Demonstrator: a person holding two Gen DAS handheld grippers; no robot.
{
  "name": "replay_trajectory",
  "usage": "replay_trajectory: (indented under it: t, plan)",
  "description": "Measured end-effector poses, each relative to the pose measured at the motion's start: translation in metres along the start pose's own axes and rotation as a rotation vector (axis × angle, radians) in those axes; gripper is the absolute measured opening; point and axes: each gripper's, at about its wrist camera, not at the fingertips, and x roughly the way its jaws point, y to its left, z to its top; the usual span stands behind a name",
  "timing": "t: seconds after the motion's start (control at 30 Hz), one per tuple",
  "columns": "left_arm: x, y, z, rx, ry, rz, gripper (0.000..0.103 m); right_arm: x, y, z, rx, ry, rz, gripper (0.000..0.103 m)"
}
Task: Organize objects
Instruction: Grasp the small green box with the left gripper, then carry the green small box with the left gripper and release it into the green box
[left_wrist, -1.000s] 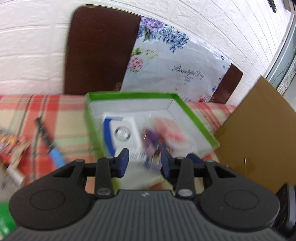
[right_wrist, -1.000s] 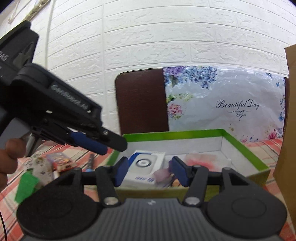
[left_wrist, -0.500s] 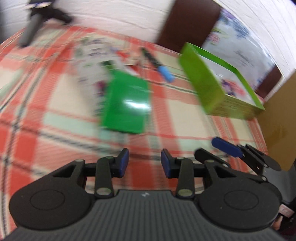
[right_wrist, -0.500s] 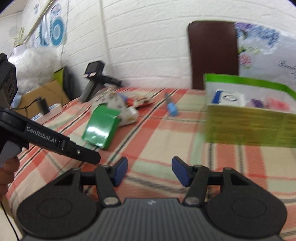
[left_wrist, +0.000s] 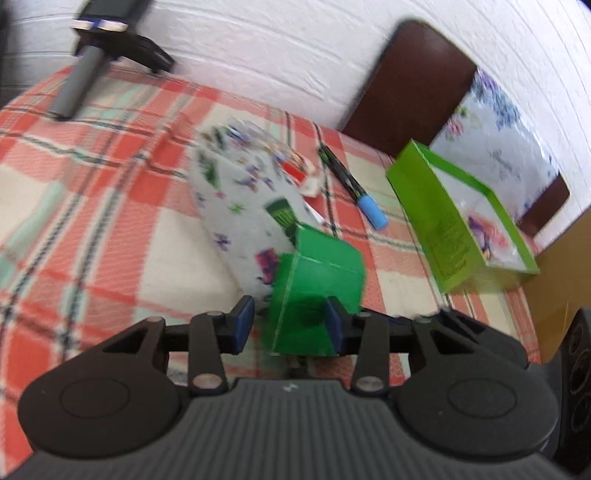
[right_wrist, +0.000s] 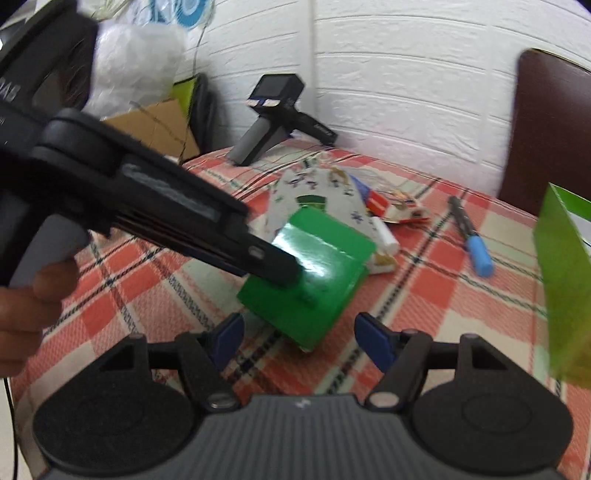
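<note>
A small green box (left_wrist: 314, 291) (right_wrist: 314, 273) lies on the plaid tablecloth (left_wrist: 110, 229), leaning on a white floral packet (left_wrist: 240, 199) (right_wrist: 314, 188). My left gripper (left_wrist: 290, 326) is open with its fingers on either side of the green box's near end; in the right wrist view one left finger (right_wrist: 273, 264) lies over the box. My right gripper (right_wrist: 299, 338) is open and empty just in front of the box. A green-walled tray (left_wrist: 458, 218) (right_wrist: 561, 258) with several items stands to the right.
A marker with a blue cap (left_wrist: 354, 188) (right_wrist: 471, 236) and red and white small packets (right_wrist: 391, 206) lie between packet and tray. A grey handheld device (left_wrist: 96, 48) (right_wrist: 273, 122) stands at the far table edge. A brown chair back (left_wrist: 413, 81) and cardboard (left_wrist: 561, 266) border the table.
Both grippers swung left from the tray to the green box and closed in. The left gripper's fingers now straddle the box.
</note>
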Motion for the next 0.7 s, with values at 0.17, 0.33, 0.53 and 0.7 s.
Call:
replay_trajectory:
  t: [0.17,0.33,0.53,0.7]
  plan:
    - [0.007,-0.009,-0.007,-0.020,0.043,-0.099,0.025,0.001,-0.005,-0.003,0.032,0.005,-0.018,0.043]
    - [-0.002,-0.041,-0.012,0.037,0.025,-0.137,0.023,-0.030,-0.002,-0.014,-0.008,-0.071,-0.107,0.040]
    - [-0.001,-0.093,0.006,0.133,-0.002,-0.206,0.023,-0.073,-0.029,-0.019,0.021,-0.184,-0.221,0.040]
    - [0.025,-0.154,0.030,0.231,0.008,-0.268,0.023,-0.101,-0.076,-0.018,0.069,-0.250,-0.346,0.040]
